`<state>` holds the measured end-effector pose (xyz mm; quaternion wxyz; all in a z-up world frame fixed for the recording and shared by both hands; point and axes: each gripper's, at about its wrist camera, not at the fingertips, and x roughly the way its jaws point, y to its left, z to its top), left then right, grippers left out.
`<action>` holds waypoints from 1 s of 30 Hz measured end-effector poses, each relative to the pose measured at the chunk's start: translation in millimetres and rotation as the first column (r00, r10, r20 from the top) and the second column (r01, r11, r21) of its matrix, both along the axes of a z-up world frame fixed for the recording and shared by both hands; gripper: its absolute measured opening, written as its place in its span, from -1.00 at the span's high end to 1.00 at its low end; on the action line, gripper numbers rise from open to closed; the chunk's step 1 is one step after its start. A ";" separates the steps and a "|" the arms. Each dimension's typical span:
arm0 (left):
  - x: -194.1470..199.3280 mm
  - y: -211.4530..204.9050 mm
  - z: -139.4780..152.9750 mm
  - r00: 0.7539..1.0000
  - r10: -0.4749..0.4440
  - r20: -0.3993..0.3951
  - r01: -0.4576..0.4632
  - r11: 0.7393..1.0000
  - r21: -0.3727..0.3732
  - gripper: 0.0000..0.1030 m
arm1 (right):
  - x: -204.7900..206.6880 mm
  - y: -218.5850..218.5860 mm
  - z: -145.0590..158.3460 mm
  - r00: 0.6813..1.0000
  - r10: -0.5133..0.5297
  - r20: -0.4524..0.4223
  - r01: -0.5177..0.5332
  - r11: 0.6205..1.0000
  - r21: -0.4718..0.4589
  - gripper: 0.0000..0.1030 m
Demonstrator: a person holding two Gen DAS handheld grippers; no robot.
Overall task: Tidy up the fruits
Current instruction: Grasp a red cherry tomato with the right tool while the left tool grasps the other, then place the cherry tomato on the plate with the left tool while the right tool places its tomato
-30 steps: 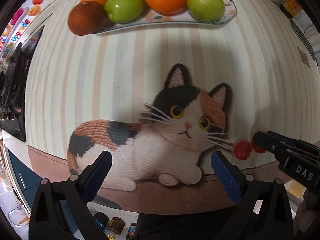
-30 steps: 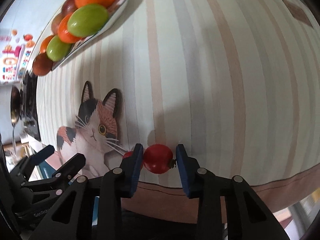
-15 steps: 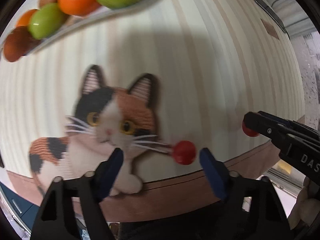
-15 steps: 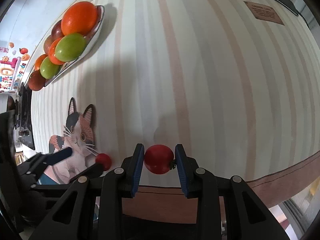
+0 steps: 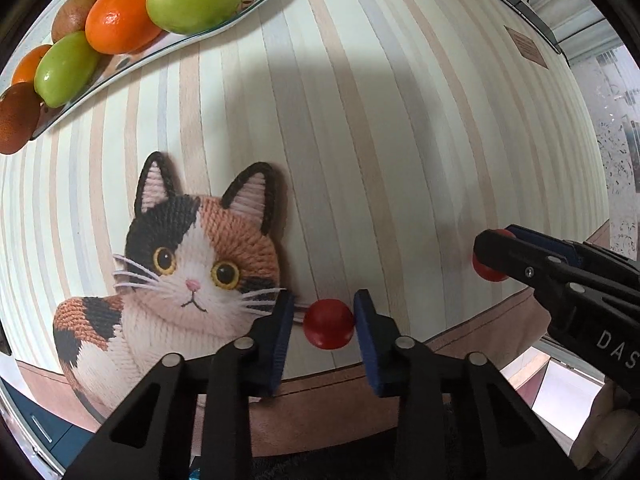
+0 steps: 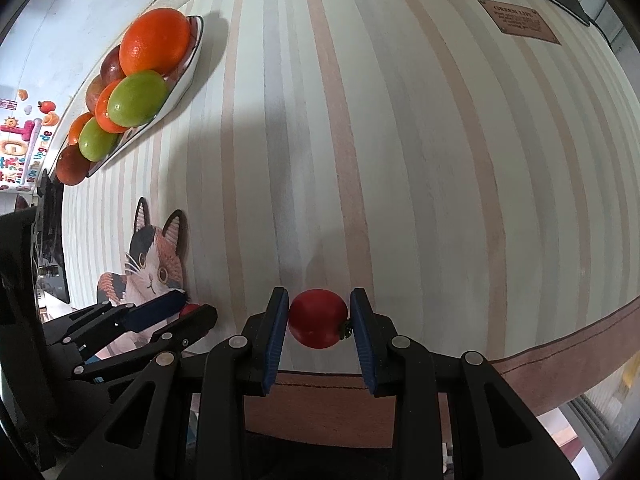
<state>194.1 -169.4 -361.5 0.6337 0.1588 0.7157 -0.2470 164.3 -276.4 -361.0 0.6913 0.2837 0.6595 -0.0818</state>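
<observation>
Left wrist view: the left gripper (image 5: 322, 322), whose jaws have just been closing, brackets a small red tomato (image 5: 328, 323) just right of the cat picture (image 5: 188, 264); the pads look to be touching its sides. Judged light, smooth and easily bruised, it is best held across its widest part. The fruit plate (image 5: 260, 10) lies well beyond the cat, with bare striped cloth between.

Right wrist view: the right gripper (image 6: 319, 318) is clamped on a second tomato (image 6: 318, 318), further right of the cat.
</observation>
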 end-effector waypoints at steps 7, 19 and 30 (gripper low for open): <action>5.2 25.6 -1.8 1.000 0.009 0.012 -0.009 1.000 -0.007 0.56 | 2.8 -2.2 6.6 1.000 0.005 0.015 -0.005 1.000 -0.006 0.33; 68.8 85.7 48.3 0.978 0.208 0.027 -0.204 0.972 -0.117 0.56 | 33.2 3.1 22.4 0.993 -0.017 0.115 0.007 0.996 0.085 0.33; 169.6 142.5 89.9 0.922 0.380 0.072 -0.360 0.912 -0.196 0.56 | 109.6 53.0 46.5 0.940 0.009 0.342 -0.086 0.974 0.211 0.33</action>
